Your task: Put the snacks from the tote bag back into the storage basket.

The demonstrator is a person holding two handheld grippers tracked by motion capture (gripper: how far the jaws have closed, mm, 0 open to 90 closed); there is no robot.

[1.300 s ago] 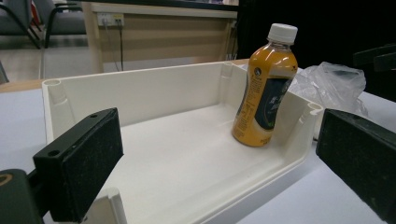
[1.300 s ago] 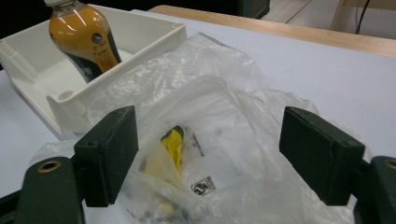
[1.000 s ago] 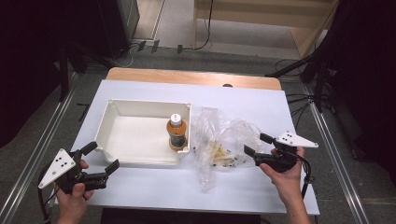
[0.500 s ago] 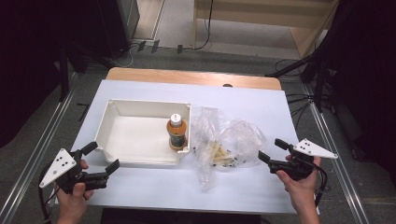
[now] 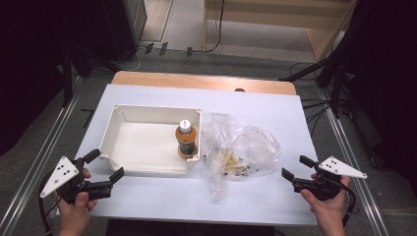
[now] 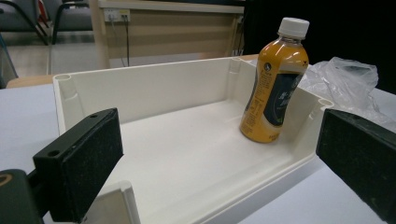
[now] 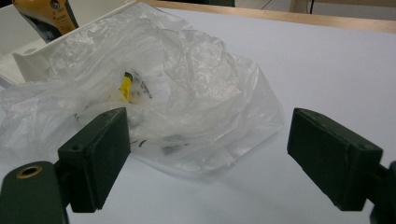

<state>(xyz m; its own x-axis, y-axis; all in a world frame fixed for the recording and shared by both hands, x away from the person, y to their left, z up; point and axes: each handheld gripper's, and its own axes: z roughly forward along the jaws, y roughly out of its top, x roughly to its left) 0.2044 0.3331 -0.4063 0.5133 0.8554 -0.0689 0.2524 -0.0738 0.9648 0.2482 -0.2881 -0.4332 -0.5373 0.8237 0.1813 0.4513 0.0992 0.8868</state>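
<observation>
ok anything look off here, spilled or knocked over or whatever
Nothing spilled or tipped. The bottle stands upright and capped in the white tray. The only untidy thing is the clear plastic bag, lying crumpled on the table beside the tray, with small items inside.

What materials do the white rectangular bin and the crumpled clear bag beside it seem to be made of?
White rectangular bin: likely moulded plastic, smooth with a dull sheen, with rounded corners and moulded corner posts.
Crumpled clear bag: thin plastic film, see-through, glossy and creased, showing its contents.
</observation>
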